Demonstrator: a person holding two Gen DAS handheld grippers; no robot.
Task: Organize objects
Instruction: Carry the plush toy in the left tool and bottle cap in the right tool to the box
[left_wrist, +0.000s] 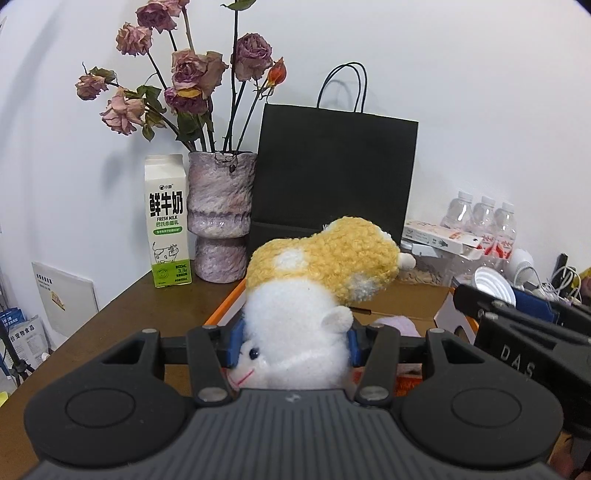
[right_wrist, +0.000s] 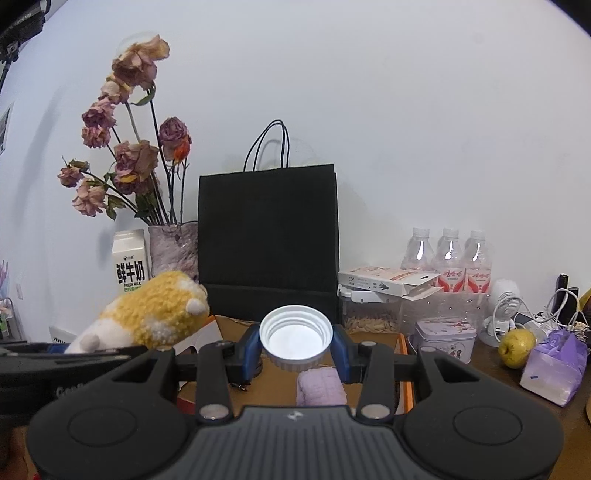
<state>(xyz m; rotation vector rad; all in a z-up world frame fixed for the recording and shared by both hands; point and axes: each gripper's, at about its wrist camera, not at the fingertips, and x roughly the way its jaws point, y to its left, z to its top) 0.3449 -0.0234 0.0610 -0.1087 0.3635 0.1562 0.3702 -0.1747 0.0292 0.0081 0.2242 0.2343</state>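
Note:
My left gripper is shut on a yellow and white plush toy, its blue pads pressing the white belly, the toy's face near the camera. The toy hangs above an open cardboard box with an orange rim. My right gripper is shut on a white screw lid, hollow side facing the camera, also over the box. A lilac cloth lies inside the box below the lid. The plush toy shows at the left of the right wrist view, the lid at the right of the left wrist view.
Behind the box stand a black paper bag, a vase of dried roses and a milk carton. At the right are water bottles, a small lilac tin, a yellow-green fruit, a purple pack and cables.

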